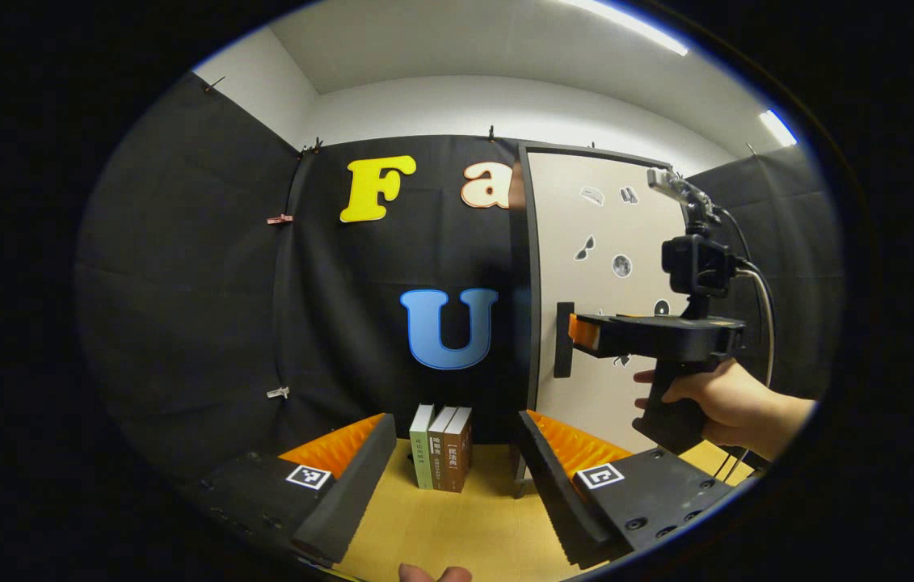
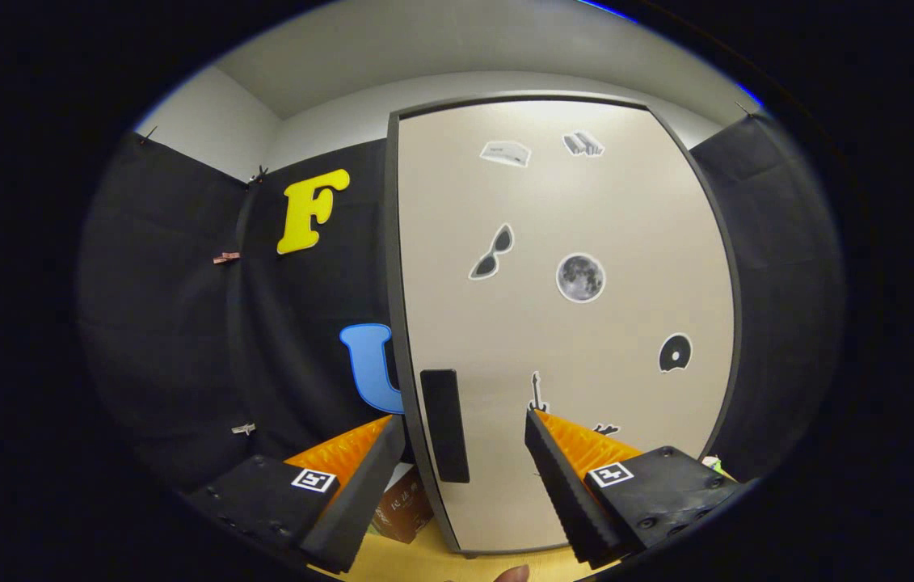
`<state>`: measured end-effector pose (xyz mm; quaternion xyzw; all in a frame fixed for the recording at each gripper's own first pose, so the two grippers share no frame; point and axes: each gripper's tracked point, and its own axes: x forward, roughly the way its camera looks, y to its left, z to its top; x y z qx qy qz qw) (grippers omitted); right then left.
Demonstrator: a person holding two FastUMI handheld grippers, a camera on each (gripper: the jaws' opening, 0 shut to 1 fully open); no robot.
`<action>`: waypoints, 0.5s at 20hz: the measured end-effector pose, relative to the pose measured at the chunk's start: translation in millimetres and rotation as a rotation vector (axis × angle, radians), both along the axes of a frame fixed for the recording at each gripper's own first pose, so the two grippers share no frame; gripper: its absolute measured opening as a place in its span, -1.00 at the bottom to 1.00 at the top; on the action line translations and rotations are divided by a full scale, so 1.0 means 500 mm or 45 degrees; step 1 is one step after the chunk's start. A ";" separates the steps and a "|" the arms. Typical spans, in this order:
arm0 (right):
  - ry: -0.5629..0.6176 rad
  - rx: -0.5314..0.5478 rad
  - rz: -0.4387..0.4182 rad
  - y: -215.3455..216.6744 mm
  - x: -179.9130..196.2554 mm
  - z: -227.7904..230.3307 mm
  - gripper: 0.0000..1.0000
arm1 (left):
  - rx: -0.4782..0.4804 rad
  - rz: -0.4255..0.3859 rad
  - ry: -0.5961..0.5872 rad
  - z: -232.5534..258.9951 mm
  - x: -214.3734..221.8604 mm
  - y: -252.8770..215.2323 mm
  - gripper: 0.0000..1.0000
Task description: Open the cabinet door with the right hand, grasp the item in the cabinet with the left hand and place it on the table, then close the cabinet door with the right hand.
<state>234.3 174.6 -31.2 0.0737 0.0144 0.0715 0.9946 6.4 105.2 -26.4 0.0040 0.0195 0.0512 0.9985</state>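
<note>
Cabinet door (image 2: 562,323), beige panel in a dark frame, stands closed; its black upright handle (image 2: 444,424) sits at 12 o'clock between the right gripper (image 2: 465,469) fingers, spread apart. Left gripper (image 1: 448,477), also spread, idles farther off

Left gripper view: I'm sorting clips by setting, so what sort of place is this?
Most likely a staged recording booth, not a home: black cloth walls clipped up, a freestanding cabinet with stickers on its door, and a few books on a wooden table.
</note>
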 end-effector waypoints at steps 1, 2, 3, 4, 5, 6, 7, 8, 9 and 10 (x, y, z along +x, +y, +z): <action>0.013 -0.009 -0.005 0.007 0.020 -0.012 0.94 | -0.010 0.003 0.003 -0.001 0.001 0.006 0.89; 0.022 -0.022 -0.009 0.012 0.038 -0.025 0.94 | -0.019 0.002 0.009 -0.003 0.005 0.009 0.89; 0.026 -0.040 -0.014 0.017 0.054 -0.036 0.94 | -0.028 0.001 0.014 -0.009 0.007 0.012 0.89; 0.030 -0.062 -0.020 0.020 0.071 -0.050 0.94 | -0.031 0.002 0.017 -0.011 0.009 0.015 0.89; 0.032 -0.086 -0.019 0.027 0.081 -0.060 0.92 | -0.030 0.004 0.020 -0.014 0.012 0.019 0.89; 0.023 -0.112 -0.018 0.034 0.090 -0.066 0.81 | -0.028 0.005 0.022 -0.016 0.015 0.023 0.89; 0.013 -0.139 -0.018 0.038 0.099 -0.072 0.70 | -0.027 0.010 0.025 -0.021 0.016 0.025 0.89; 0.003 -0.163 -0.027 0.040 0.108 -0.077 0.53 | -0.032 0.011 0.030 -0.025 0.018 0.028 0.89; -0.004 -0.173 -0.032 0.042 0.110 -0.080 0.44 | -0.039 0.013 0.033 -0.028 0.020 0.031 0.89; -0.008 -0.168 -0.029 0.049 0.117 -0.080 0.10 | -0.045 0.017 0.033 -0.029 0.021 0.036 0.89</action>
